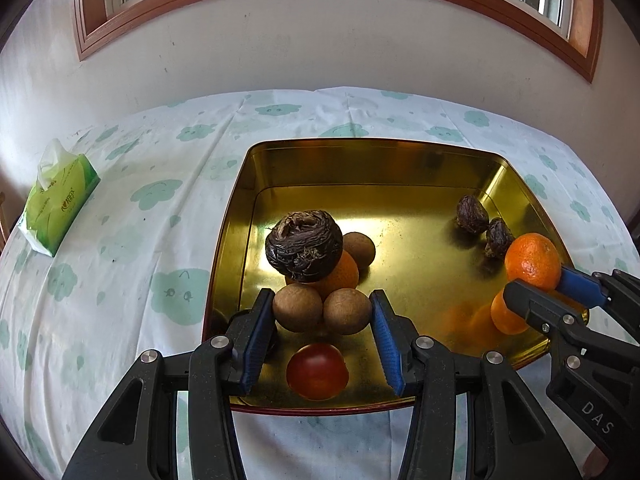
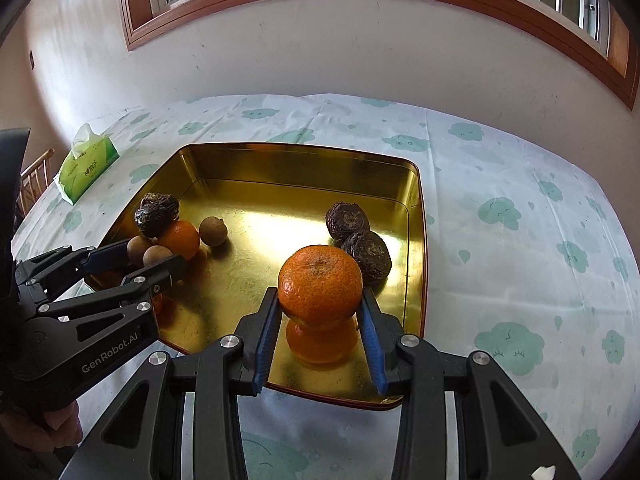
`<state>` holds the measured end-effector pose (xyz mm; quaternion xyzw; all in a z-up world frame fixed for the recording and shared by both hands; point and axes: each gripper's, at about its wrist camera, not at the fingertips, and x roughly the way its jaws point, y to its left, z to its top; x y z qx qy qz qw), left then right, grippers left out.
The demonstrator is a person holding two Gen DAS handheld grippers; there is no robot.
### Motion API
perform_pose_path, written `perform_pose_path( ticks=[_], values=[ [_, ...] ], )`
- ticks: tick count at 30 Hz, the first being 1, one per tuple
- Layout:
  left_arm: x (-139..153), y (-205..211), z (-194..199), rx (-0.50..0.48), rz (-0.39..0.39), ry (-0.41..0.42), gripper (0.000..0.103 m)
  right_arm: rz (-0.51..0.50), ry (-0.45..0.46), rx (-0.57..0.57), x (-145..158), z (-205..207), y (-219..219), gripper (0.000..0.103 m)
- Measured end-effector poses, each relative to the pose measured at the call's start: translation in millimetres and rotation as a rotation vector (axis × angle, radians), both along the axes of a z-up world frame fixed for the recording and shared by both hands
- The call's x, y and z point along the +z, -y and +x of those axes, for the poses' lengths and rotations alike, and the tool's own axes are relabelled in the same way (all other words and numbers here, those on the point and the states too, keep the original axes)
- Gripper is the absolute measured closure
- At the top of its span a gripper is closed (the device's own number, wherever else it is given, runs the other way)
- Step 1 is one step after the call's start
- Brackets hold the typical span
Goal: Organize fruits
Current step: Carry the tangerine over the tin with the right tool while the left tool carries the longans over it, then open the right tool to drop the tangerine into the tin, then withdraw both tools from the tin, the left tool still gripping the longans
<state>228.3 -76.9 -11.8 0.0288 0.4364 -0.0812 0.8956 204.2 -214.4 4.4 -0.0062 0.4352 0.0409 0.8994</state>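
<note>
A gold metal tray (image 1: 360, 168) (image 2: 304, 160) holds the fruit. My right gripper (image 2: 320, 300) (image 1: 538, 286) is shut on an orange mandarin (image 2: 320, 282) (image 1: 532, 260), held above another mandarin (image 2: 322, 344) near two dark wrinkled fruits (image 2: 360, 236). My left gripper (image 1: 320, 308) (image 2: 140, 258) is open around two brown round fruits (image 1: 320, 310). Behind them a dark wrinkled fruit (image 1: 304, 244) rests on a mandarin (image 1: 344, 276), with a third brown fruit (image 1: 360, 248). A red fruit (image 1: 318, 370) lies between the left fingers, nearer the camera.
A green tissue pack (image 1: 56, 196) (image 2: 86, 164) lies on the cloud-print tablecloth (image 1: 140, 240) at the far left. A wall and a wood-framed window stand behind the table. A wooden chair (image 2: 36, 180) shows at the left edge.
</note>
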Motion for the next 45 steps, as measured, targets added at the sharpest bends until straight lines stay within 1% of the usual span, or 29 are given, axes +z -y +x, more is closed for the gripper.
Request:
perform_pose_path(
  ticks=[6,12,23,27,31,34,40,45],
  values=[
    [-2,1,5,0.004,0.022,0.004,0.054,-0.003,0.000,-0.009,-3,11,1,0.067],
    [-2,2,8,0.009,0.036,0.004,0.054,0.004,-0.025,-0.012,-10,18,0,0.067],
    [-3,3,4,0.017,0.045,0.000,0.054,0.007,-0.026,-0.014,-11,18,-1,0.066],
    [-1,2,1,0.017,0.040,-0.004,0.054,0.005,-0.022,-0.014,-10,13,-2,0.066],
    [1,2,-3,0.019,0.038,-0.006,0.054,-0.002,-0.012,-0.013,-6,9,-3,0.061],
    [4,1,-8,0.021,0.035,-0.003,0.054,-0.006,-0.005,-0.017,-2,4,-4,0.061],
    [12,-4,-22,0.034,0.011,-0.003,0.054,-0.006,0.009,-0.029,6,-11,-5,0.060],
    [23,-10,-38,0.042,-0.008,0.016,0.054,0.013,0.026,-0.047,15,-28,-5,0.060]
  ],
)
